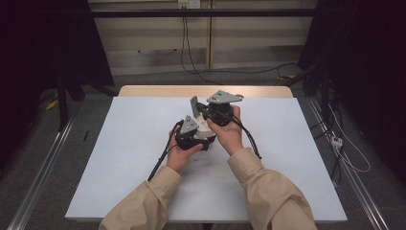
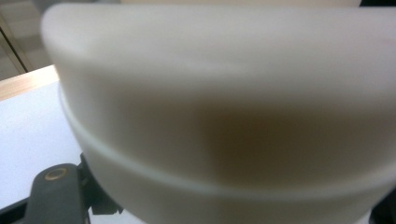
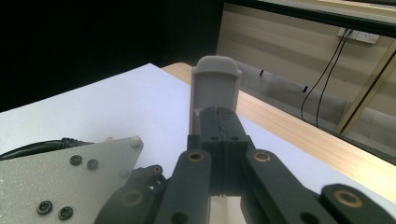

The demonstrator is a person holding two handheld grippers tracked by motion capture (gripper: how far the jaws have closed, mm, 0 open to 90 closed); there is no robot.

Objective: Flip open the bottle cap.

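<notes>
A white rounded container (image 1: 207, 127) sits at the middle of the table between both hands. It looms close and blurred in the left gripper view as the container (image 2: 224, 116). My left gripper (image 1: 200, 133) is shut on it from the near side; one black finger (image 2: 52, 196) shows at the lower left. A grey flat piece with a rounded top (image 1: 194, 103) stands upright above the container. My right gripper (image 1: 200, 112) is shut on this grey piece (image 3: 215, 86), its jaws pressed together around the lower end at the gripper (image 3: 219, 122).
A white sheet (image 1: 119, 158) covers the table, with a wooden strip (image 1: 158, 91) along the far edge. Black cables (image 1: 160, 160) trail from the grippers over the sheet. Metal rails (image 1: 43, 163) and loose cables (image 1: 344, 143) run along the floor on both sides.
</notes>
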